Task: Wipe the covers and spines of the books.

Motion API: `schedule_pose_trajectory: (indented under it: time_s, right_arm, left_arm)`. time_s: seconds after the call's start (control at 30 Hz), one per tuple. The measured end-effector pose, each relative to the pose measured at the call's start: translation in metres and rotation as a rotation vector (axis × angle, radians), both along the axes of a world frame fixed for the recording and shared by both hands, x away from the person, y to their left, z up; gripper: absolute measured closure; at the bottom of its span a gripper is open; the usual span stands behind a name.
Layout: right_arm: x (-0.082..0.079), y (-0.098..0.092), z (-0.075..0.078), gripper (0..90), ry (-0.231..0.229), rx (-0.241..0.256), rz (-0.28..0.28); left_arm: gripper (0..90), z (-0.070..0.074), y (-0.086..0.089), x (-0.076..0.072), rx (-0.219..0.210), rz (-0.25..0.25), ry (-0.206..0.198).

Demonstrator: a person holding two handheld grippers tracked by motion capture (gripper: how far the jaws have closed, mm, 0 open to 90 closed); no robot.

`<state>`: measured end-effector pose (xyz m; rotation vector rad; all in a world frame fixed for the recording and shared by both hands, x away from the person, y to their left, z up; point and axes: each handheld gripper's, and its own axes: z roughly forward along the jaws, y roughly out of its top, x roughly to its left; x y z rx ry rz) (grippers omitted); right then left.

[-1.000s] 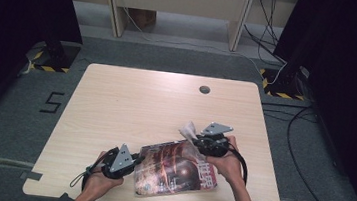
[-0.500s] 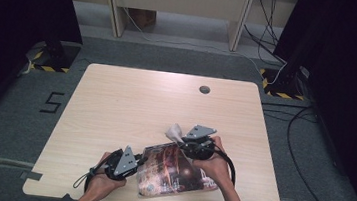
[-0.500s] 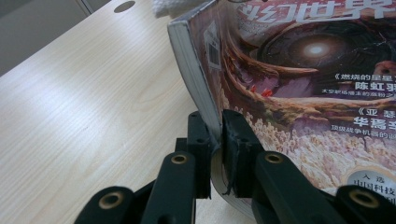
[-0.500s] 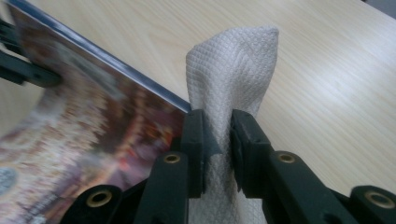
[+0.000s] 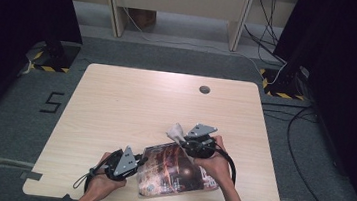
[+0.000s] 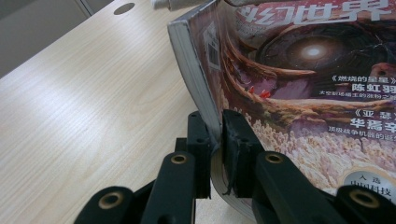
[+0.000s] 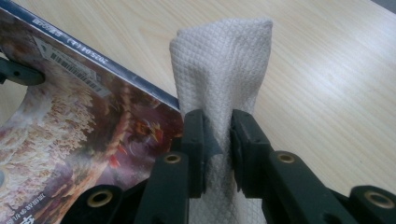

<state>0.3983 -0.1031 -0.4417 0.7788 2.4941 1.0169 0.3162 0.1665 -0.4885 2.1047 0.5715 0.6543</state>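
Jaws of the left gripper [image 6: 215,140] clamp the magazine [image 6: 299,88]; the right gripper [image 7: 217,135] pinches the cloth [image 7: 219,70].

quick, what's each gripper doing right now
Left gripper: closed on the magazine, at its edge.
Right gripper: closed on the white cloth.

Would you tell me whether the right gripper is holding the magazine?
No, the right gripper is shut on a white cloth, while the magazine lies beside it.
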Motion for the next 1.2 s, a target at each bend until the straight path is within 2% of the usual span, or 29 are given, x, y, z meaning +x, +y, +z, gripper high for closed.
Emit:
schedule_pose_trajectory:
  time_s: [0.07,0.1,0.13,0.17,0.23,0.3,0.33,0.4,0.5,0.63,0.7,0.77,0.87,0.9,0.97,1.03,1.13,1.2]
  right_arm:
    - [-0.002,0.006,0.003,76.7,-0.015,-0.015,0.015]
    - [-0.006,0.015,0.006,76.7,-0.024,-0.008,0.042]
    - [-0.006,0.015,0.006,76.7,-0.024,-0.008,0.042]
    - [-0.011,0.027,0.010,76.6,-0.034,-0.010,0.079]
    - [-0.013,0.031,0.011,76.6,-0.031,-0.005,0.093]
    - [-0.023,0.045,0.017,76.4,-0.041,0.006,0.131]
    - [-0.023,0.045,0.017,76.4,-0.041,0.006,0.131]
    - [-0.031,0.056,0.021,76.4,-0.051,0.023,0.169]
    - [-0.033,0.060,0.023,76.4,-0.066,0.020,0.192]
    - [-0.030,0.057,0.024,76.6,-0.070,0.015,0.181]
    - [-0.027,0.052,0.024,76.5,-0.061,0.001,0.142]
    - [-0.026,0.050,0.023,76.6,-0.047,0.007,0.131]
    - [-0.029,0.055,0.025,76.6,-0.064,-0.008,0.148]
    - [-0.031,0.059,0.027,76.7,-0.078,-0.006,0.177]
    - [-0.036,0.067,0.030,76.6,-0.072,0.000,0.190]
    - [-0.039,0.074,0.033,76.4,-0.094,0.001,0.225]
    - [-0.045,0.081,0.034,76.5,-0.128,-0.027,0.240]
    - [-0.044,0.080,0.034,76.5,-0.127,-0.023,0.242]
  left_arm:
    - [81.7,0.000,0.000,0.000,-0.004,0.000,0.004]
    - [81.4,0.000,-0.001,0.000,-0.001,-0.004,0.007]
    - [81.4,0.000,-0.002,0.000,0.001,-0.005,0.004]
    - [80.9,-0.001,-0.003,-0.001,0.005,-0.007,0.004]
    - [80.8,-0.001,-0.004,-0.002,0.005,-0.006,0.003]
    - [80.8,-0.001,-0.003,-0.002,0.003,-0.007,0.003]
    - [80.8,-0.001,-0.003,-0.002,0.003,-0.008,0.002]
    - [80.8,-0.001,-0.004,-0.002,0.005,-0.008,-0.002]
    - [80.8,-0.001,-0.005,-0.002,0.009,-0.008,-0.004]
    - [80.8,0.000,-0.005,-0.003,0.014,-0.009,-0.011]
    - [80.7,0.000,-0.005,-0.003,0.017,-0.010,-0.014]
    - [80.8,0.000,-0.006,-0.003,0.016,-0.009,-0.015]
    - [80.8,0.000,-0.007,-0.003,0.025,-0.009,-0.021]
    - [80.8,0.001,-0.007,-0.003,0.028,-0.010,-0.021]
    - [80.7,0.000,-0.007,-0.003,0.030,-0.007,-0.024]
    - [80.4,0.000,-0.007,-0.003,0.031,-0.009,-0.026]
    - [80.4,-0.001,-0.007,-0.003,0.029,-0.007,-0.026]
    - [80.4,0.000,-0.007,-0.003,0.031,-0.007,-0.027]
